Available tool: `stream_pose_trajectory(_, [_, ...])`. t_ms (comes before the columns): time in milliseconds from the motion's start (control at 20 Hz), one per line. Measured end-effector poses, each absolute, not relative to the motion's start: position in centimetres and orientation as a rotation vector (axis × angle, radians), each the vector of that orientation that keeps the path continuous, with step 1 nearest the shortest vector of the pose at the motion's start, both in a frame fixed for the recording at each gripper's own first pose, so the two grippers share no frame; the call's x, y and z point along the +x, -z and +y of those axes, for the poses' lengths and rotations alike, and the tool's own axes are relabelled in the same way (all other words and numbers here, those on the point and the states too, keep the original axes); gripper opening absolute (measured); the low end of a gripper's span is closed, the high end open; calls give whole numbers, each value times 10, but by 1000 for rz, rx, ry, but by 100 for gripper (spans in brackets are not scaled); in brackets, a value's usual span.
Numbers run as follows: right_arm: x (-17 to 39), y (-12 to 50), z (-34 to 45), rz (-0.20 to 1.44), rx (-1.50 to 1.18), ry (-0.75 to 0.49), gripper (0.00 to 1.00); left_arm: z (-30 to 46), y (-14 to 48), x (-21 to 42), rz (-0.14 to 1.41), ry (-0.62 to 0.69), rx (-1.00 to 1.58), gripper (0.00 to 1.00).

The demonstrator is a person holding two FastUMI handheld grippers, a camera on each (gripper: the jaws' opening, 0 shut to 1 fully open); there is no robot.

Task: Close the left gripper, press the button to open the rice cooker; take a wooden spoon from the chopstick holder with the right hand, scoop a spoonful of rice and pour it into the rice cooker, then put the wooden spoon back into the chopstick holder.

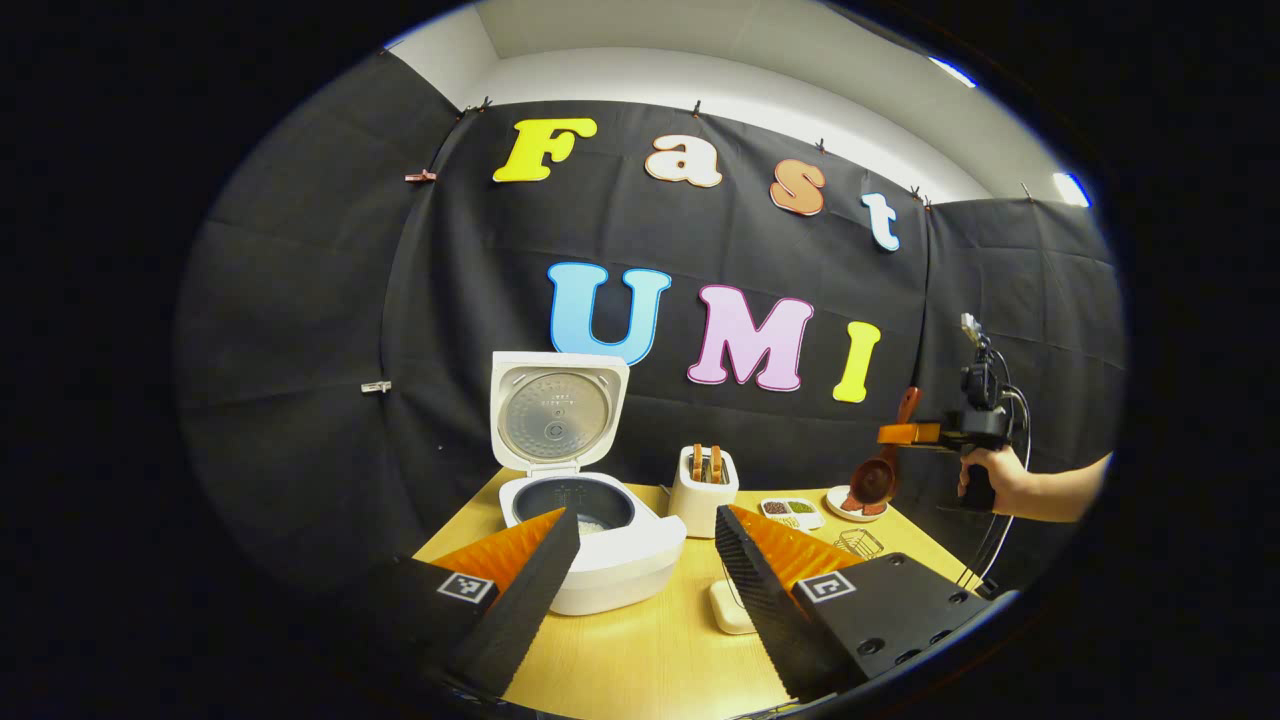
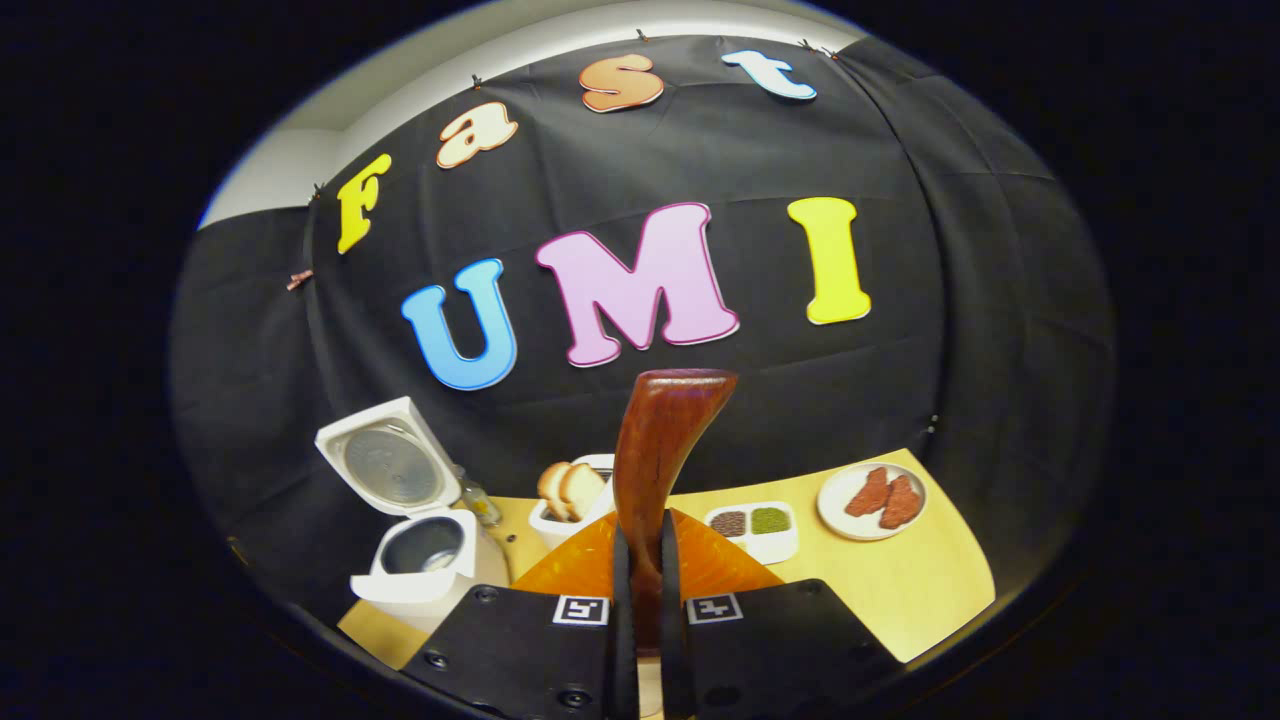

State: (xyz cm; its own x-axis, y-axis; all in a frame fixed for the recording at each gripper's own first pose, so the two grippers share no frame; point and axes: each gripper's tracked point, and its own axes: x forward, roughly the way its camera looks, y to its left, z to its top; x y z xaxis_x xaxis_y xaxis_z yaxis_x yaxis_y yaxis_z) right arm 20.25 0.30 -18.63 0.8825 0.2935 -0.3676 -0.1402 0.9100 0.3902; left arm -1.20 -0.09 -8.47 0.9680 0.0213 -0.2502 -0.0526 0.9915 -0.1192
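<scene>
- White rice cooker, lid up, pot holding some rice, sits just ahead of my left tool.
- Reddish wooden spoon stands clamped in my right tool, bowl down.

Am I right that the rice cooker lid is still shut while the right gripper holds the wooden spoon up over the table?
Not quite: the rice cooker lid stands open, as the left gripper view shows. The rest holds: the right gripper is shut on the wooden spoon, held above the table.
</scene>
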Motion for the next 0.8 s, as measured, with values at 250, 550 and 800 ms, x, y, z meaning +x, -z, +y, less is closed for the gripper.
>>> stream_pose_trajectory(250, [202, 251, -28, 485, 315, -179, 13, -17, 73, -2, 269, -64, -100, 94])
stream_pose_trajectory(550, [208, 319, -40, 565, 342, -162, 13, -42, 60, 12, 294, -105, -73, 94])
stream_pose_trajectory(800, [206, 351, -44, 616, 374, -171, 15, -62, 57, 20, 314, -139, -79, 94])
